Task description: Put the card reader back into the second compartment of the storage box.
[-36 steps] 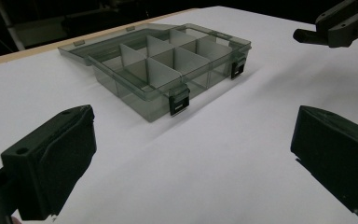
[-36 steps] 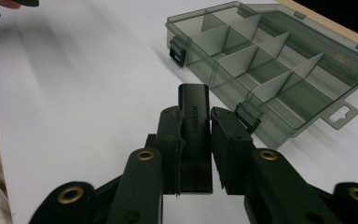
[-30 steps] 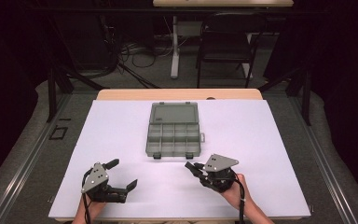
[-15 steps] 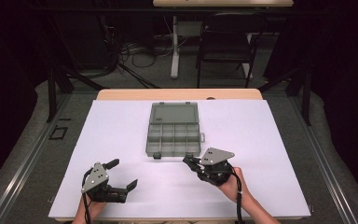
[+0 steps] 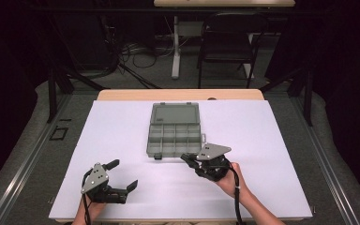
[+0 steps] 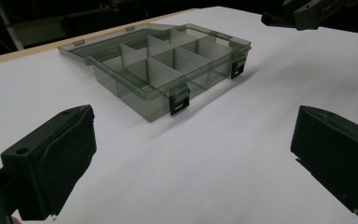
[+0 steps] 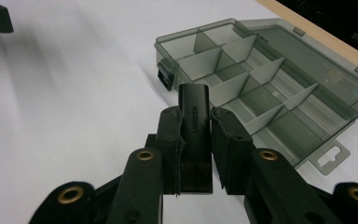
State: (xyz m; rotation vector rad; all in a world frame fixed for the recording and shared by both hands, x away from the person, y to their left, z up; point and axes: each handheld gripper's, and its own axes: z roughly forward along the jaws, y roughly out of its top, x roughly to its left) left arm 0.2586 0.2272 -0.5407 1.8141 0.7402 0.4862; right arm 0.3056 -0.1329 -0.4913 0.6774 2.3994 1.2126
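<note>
1. A person is sitting at a desk (image 5: pixel 262 140) covered with a white sheet, with a hand-held gripper in each hand.
2. A smoky grey, see-through compartment box (image 5: pixel 174 136) is lying open around the middle of the desk, its lid (image 5: pixel 175 113) folded flat on the far side.
3. The box's tray is divided into small compartments, and all the ones in sight are looking empty.
4. Two dark latches are hanging on the box's near wall, one of them (image 6: pixel 179 103) showing clearly in the left gripper view.
5. The right hand-held gripper (image 5: pixel 191 161) is hovering just beside the near right corner of the box, angled toward it.
6. Its jaws are pinching a small black block (image 7: pixel 195 135), upright between them, printed with the word "UGREEN".
7. In the right gripper view the block's top end is sitting in front of the box's near compartments; whether it is touching the box cannot be told.
8. The left hand-held gripper (image 5: pixel 122 175) is resting low over the near left part of the desk, well apart from the box.
9. Its jaws are spread wide, with nothing between them but bare white sheet.
10. In the left gripper view the box (image 6: pixel 168 70) is lying beyond the spread jaws, and the right hand-held gripper (image 6: pixel 303 11) is showing at the upper right edge.
</note>
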